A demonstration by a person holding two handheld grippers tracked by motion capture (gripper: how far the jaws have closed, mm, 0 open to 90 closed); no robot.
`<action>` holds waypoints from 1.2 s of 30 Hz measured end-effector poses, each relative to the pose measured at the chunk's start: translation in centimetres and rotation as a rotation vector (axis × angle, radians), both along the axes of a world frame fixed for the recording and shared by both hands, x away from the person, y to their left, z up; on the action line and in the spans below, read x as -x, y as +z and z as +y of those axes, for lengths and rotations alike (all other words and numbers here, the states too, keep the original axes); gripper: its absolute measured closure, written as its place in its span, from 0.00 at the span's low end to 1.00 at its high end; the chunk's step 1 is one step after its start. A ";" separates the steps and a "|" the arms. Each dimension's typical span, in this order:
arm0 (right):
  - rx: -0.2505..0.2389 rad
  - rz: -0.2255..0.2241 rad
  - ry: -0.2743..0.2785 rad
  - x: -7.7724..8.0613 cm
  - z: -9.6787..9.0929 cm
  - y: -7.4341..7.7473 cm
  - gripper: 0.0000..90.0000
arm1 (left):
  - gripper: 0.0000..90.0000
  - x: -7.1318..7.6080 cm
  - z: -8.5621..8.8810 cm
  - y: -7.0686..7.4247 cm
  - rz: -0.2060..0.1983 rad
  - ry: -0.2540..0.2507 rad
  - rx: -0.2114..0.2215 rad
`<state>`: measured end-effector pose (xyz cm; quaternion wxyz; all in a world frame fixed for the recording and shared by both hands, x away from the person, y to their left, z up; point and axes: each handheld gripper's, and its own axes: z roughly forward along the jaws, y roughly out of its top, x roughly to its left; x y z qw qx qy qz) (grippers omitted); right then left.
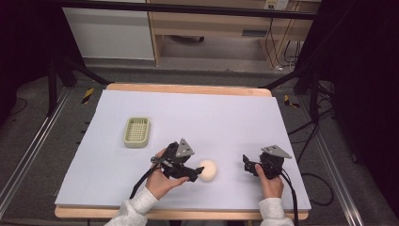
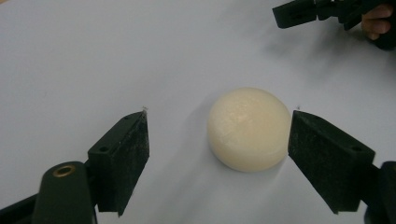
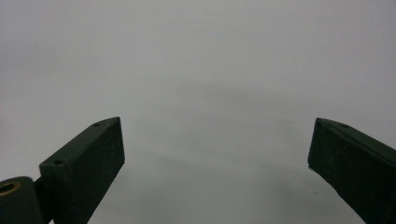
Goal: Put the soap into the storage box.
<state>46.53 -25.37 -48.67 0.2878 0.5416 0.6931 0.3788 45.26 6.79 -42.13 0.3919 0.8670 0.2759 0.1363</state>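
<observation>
Cream-white round soap bar (image 2: 247, 128) lying flat on pale lilac table cover (image 1: 197, 117), near front edge, right of centre-left, well apart from green slatted soap dish (image 1: 137, 131) sitting farther back on the left. Left gripper (image 1: 196, 175) reaching at the bar from its left side, low and tilted; seen in left gripper view as spread wide, left gripper (image 2: 219, 140) straddling the bar, with the right-hand pad just beside the bar's edge, maybe touching, hard to tell, and the other pad well clear with bare cover between. Nothing pinched yet. Right gripper (image 1: 246, 163) parked to the right of the bar, apart from it, spread open over bare cover in right gripper view (image 3: 215, 154), holding nothing.

Judging risks from here:
- Closing off-centre: near pad likely pushing the bar sideways before the far pad arrives, so sliding or spinning instead of gripping.
- Domed, smooth, possibly slick surface: pads catching high on the curve, squeezing the bar out downward or forward.
- Coming in too low: pad tips dragging on the soft cover, snagging it.
- Gripping shallow at the rim: bar tipping or dropping during the carry toward the dish.
- Right gripper sitting close enough to get bumped if the bar skids that way.

Needing centring before squeezing.
</observation>
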 end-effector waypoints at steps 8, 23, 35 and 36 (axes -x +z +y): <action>-0.004 0.006 0.001 0.0 0.0 0.0 0.05 | 0.22 0.0 -0.9 -0.2 0.007 -0.023 -0.014; -0.005 0.007 0.002 0.0 0.0 0.0 0.05 | 0.20 -0.4 -2.4 -1.0 0.028 -0.045 -0.051; -0.003 0.005 0.001 0.0 0.0 0.0 0.05 | 0.20 -0.5 -3.3 -1.8 0.038 -0.061 -0.080; -0.003 0.006 0.001 0.0 0.0 0.0 0.05 | 0.20 -0.5 -3.4 -1.9 0.043 -0.060 -0.076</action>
